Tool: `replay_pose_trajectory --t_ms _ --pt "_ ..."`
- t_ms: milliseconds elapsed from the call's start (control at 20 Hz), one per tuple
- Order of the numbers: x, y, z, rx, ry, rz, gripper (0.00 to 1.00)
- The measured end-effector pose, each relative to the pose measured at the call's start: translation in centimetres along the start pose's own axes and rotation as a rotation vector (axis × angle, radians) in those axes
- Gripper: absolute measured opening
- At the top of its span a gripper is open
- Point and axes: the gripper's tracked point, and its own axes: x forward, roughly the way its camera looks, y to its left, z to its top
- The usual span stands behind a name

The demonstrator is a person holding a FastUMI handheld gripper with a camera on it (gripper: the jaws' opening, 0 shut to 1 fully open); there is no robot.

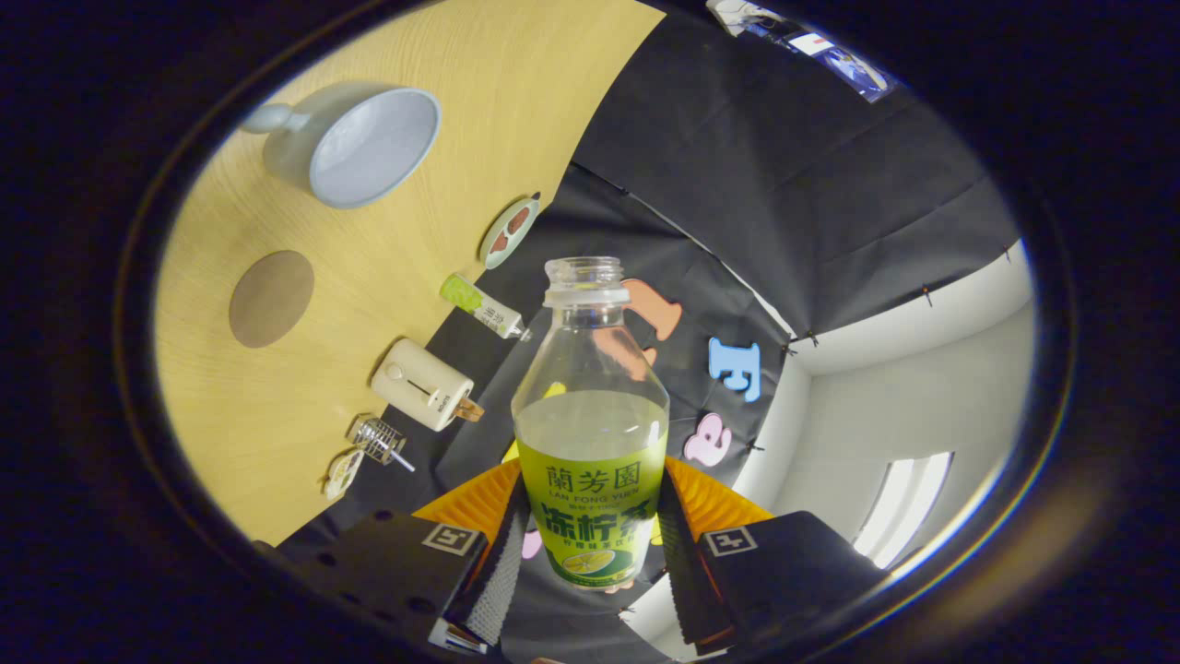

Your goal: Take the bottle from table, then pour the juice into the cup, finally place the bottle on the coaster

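My gripper [590,553] is shut on an uncapped clear bottle [590,433] with a green label, gripped around the label between both fingers. Pale juice fills it to about the shoulder. The bottle is lifted off the wooden table [277,415] and the whole view is rolled sideways, so the table stands to the left. A pale blue cup [364,143] with a handle stands on the table far beyond the bottle mouth, its inside looking bare. A round brown coaster [271,298] lies flat on the table between the cup and the fingers.
Along the table's far edge by the black cloth wall sit a small plate [509,231], a green-and-white tube [481,306], a cream toaster-like box [422,384], a small wire piece [380,441] and a little lemon-slice figure [342,473]. A white room wall lies to the right.
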Motion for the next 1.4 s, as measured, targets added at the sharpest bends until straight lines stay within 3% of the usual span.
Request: replay_pose_trajectory --t_ms 300,1000,1400 --pt "-0.9 2.3 0.6 0.251 0.05 0.105 0.74" --pt "-3.0 5.0 0.1 0.903 0.169 0.226 0.74" --pt "-4.3 5.2 -0.9 1.47 0.214 0.283 0.74"
